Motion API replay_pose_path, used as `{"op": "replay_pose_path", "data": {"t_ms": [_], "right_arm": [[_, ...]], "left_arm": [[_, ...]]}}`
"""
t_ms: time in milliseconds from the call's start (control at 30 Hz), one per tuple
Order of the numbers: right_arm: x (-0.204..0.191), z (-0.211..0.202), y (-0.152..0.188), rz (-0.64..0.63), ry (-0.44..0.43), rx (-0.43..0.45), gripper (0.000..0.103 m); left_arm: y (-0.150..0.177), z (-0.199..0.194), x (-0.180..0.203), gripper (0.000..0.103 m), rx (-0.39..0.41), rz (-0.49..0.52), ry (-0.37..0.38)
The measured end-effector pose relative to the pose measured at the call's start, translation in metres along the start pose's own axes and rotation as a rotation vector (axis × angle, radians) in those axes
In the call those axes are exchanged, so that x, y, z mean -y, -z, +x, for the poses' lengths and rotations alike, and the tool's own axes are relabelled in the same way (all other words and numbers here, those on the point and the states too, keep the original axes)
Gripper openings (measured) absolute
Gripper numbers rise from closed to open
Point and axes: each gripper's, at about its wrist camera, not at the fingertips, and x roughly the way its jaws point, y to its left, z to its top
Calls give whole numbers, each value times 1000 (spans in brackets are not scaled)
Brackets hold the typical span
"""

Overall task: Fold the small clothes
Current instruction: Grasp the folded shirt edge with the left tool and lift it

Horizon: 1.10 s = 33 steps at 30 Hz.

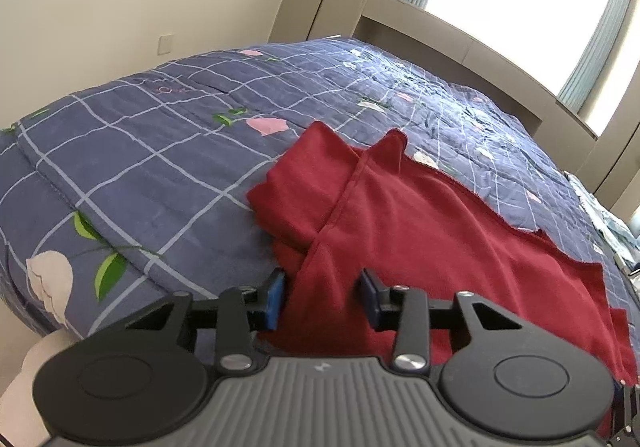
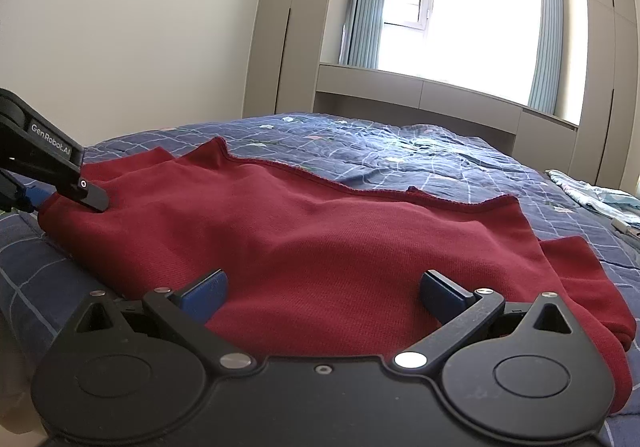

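A dark red garment (image 1: pixel 420 223) lies spread on the bed, with a folded-over part at its left end; it also shows in the right wrist view (image 2: pixel 320 231). My left gripper (image 1: pixel 322 297) is open, its blue pads (image 1: pixel 274 297) either side of the garment's near left edge, cloth between them. My right gripper (image 2: pixel 320 293) is open wide over the garment's near edge, cloth between its pads (image 2: pixel 204 295). The left gripper also shows in the right wrist view (image 2: pixel 60 183), at the garment's left end.
The bed carries a blue checked quilt (image 1: pixel 140 151) with flower prints. A light blue cloth (image 2: pixel 592 195) lies at the bed's far right. Grey wardrobes (image 2: pixel 288 27) and a window (image 2: pixel 460 7) stand behind the bed. A cream wall (image 1: pixel 120 7) is to the left.
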Motion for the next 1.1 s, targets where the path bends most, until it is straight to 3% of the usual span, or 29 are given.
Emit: {"op": "replay_pose_path", "data": {"t_ms": [267,300,367,433,700,867,1100], "right_arm": [[0,0,0,2,-3,-1,102],[0,0,1,2,-4,-1,102],[0,0,1,2,-5,-1,102],[-1,0,1,3,-5,-1,103],[0,-2,1,10,-10,3,102],[0,-2,1,13,-12,3,102],[6,-5,-1,35,-29,-4,102]], "left_arm": [[0,2,-2,45,-9,-11,0],[0,2,-1,42,-8,-9,-1],[-1,1,0,26,-6,-8,3],[-2,-1,0,20,0,-7,3],[-1,1,-4,26,-16,-40,-3],[-5,-4,2,13,2,-21,-1],[-19,-18,27,11,49,72,11]]}}
